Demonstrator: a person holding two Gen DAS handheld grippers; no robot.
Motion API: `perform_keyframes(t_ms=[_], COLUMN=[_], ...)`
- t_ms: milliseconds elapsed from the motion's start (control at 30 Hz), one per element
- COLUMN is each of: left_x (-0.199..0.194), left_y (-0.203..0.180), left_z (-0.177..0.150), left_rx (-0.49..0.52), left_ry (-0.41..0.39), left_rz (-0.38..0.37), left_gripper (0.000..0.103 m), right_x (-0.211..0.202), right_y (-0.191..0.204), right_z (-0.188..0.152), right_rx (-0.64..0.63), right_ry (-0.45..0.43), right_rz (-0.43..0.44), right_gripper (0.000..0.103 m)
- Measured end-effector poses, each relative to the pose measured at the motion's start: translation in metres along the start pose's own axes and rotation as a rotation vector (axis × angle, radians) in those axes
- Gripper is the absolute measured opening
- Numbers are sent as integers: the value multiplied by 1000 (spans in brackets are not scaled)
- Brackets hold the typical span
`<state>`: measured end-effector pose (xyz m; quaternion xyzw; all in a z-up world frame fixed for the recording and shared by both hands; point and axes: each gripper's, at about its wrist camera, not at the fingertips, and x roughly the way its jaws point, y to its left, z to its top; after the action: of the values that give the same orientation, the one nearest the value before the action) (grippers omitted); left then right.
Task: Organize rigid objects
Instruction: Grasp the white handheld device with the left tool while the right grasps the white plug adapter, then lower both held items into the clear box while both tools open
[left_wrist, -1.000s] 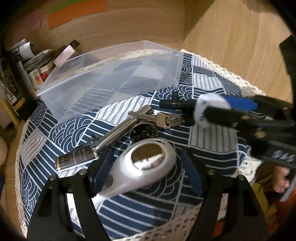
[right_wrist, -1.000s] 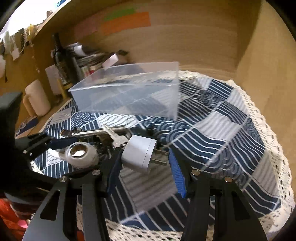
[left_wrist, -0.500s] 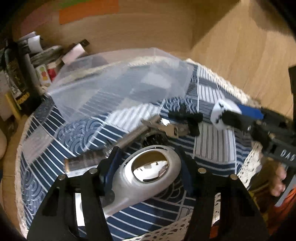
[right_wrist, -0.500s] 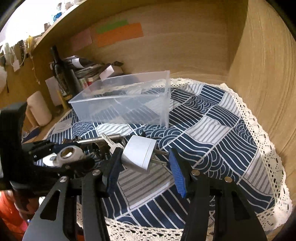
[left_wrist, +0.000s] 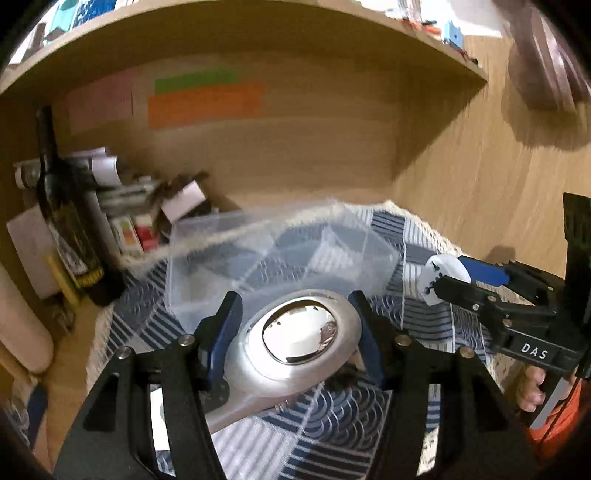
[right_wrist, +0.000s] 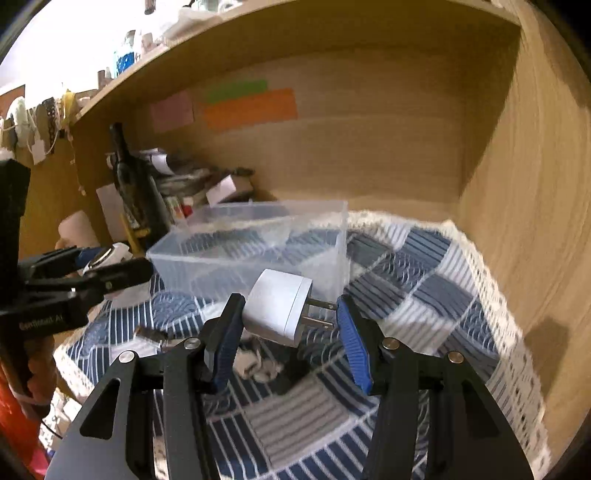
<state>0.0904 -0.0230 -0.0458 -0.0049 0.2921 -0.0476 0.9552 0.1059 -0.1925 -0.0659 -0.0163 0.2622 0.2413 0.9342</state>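
Observation:
My left gripper (left_wrist: 295, 325) is shut on a white hand mirror (left_wrist: 295, 339) and holds it lifted above the cloth, in front of the clear plastic box (left_wrist: 280, 254). My right gripper (right_wrist: 290, 317) is shut on a white plug adapter (right_wrist: 277, 310), held raised just before the clear box (right_wrist: 255, 243). The adapter also shows at the right of the left wrist view (left_wrist: 441, 275). The mirror shows at the left of the right wrist view (right_wrist: 101, 258). Keys and a metal bar (right_wrist: 151, 334) lie on the cloth below.
A blue and white patterned cloth (right_wrist: 424, 288) covers the desk. A dark wine bottle (left_wrist: 62, 206) and stacked boxes and papers (left_wrist: 147, 206) stand at the back left. Wooden walls (right_wrist: 517, 184) close the back and right.
Both grippers rose off the cloth with their objects and moved toward the clear box. The left one closed on the mirror before lifting.

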Motion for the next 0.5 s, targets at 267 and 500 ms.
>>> perform_keyframes(t_ms=[267,500], left_x=[22,66], left_y=[17,22], left_z=[39,60], left_rx=[-25,-16], left_ry=[-15,29], left_rz=[-22,-41], left_gripper=[59,59], right_x=[18,47], right_y=[-1,-7], right_z=[42,64], right_rx=[-43,-67], right_ry=[-28,-3], right_rz=[-10,-17], right_gripper=[48,48])
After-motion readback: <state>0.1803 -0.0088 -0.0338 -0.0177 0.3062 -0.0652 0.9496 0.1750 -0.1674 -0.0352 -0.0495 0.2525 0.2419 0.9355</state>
